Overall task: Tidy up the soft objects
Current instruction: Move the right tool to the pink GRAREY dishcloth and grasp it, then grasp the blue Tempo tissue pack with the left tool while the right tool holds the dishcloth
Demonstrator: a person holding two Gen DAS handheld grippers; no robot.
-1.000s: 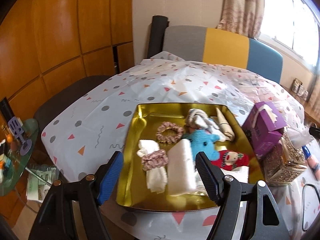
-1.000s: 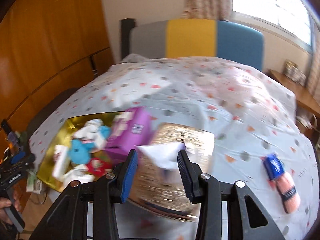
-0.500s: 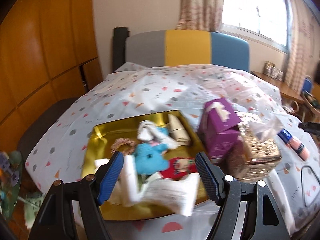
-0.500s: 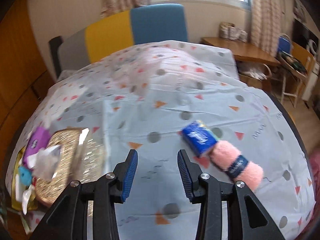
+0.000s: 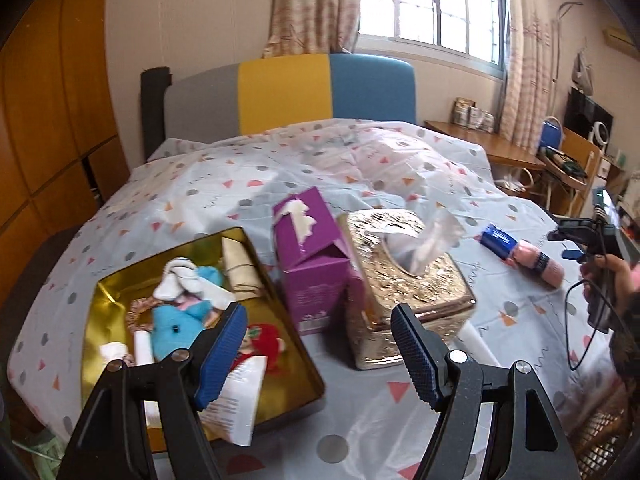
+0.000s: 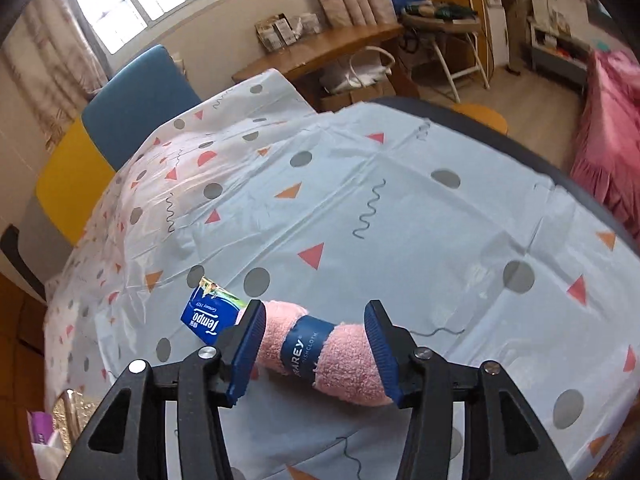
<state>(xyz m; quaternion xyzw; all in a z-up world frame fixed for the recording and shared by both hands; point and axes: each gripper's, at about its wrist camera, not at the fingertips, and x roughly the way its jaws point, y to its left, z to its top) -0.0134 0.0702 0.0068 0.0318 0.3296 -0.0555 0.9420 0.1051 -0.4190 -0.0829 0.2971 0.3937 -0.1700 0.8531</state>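
A pink rolled dishcloth (image 6: 344, 360) with a blue band lies on the patterned tablecloth, next to a blue tissue pack (image 6: 206, 316). My right gripper (image 6: 314, 344) straddles the roll, one pad at each end, and its jaws are opening; the pads do not squeeze it. In the left wrist view the same roll (image 5: 536, 264) lies far right, near the hand (image 5: 612, 276) holding that gripper. My left gripper (image 5: 320, 360) hovers open and empty over the near corner of the gold tray (image 5: 108, 304). The tray holds a blue plush (image 5: 176, 328), a red plush, scrunchies, socks and folded cloths.
A purple carton (image 5: 316, 256) and a gold tissue box (image 5: 404, 280) stand between the tray and the pink roll. A white packet (image 5: 240, 400) hangs over the tray's front rim. A chair (image 5: 288, 88) stands behind the table; a wooden desk (image 6: 332, 52) is beyond.
The left gripper swung right, from over the tray toward the tissue boxes. The right gripper swept from the gold box to the pink roll, dropped around it, and its jaws widened.
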